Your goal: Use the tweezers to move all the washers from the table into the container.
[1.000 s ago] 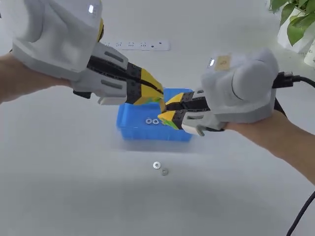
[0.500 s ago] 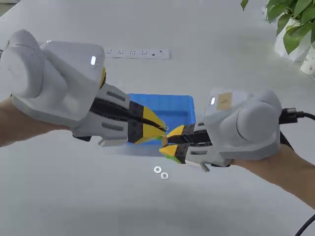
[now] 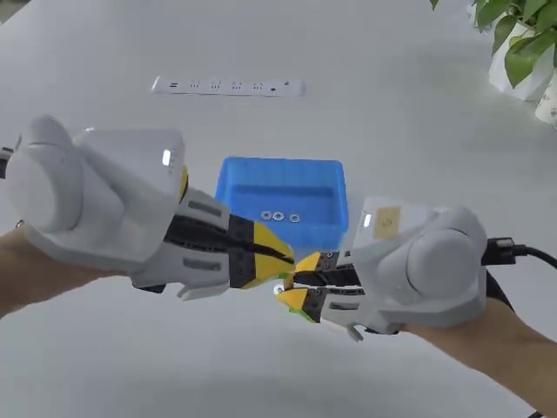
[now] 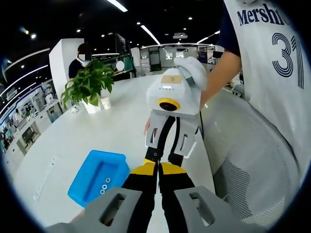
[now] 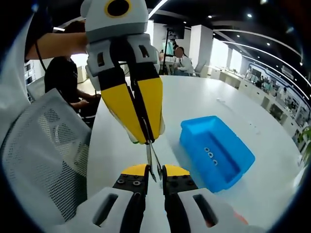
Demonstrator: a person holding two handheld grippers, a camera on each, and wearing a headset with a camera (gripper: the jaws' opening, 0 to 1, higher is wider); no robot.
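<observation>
The blue container [image 3: 235, 187] sits on the white table with three washers [image 3: 278, 216] inside; it also appears in both gripper views [image 4: 97, 177] [image 5: 228, 160]. Both grippers meet tip to tip just in front of it. My left gripper [image 3: 285, 258] comes in from the left, shut on the thin metal tweezers [image 5: 149, 153]. Their legs run down between the yellow jaws of my right gripper [image 5: 155, 171], which is closed on them. In the head view my right gripper [image 3: 294, 287] points left. The jaws cover the table spot beneath them.
A white power strip [image 3: 228, 86] lies beyond the container. A potted plant [image 3: 522, 26] stands at the far right corner. A mesh chair [image 5: 43, 145] and a person's torso are close behind the grippers, and other people stand farther back.
Both grippers have drawn back from above the container toward me and lower, over the spot where two loose washers lay. Those washers are now covered by the jaws.
</observation>
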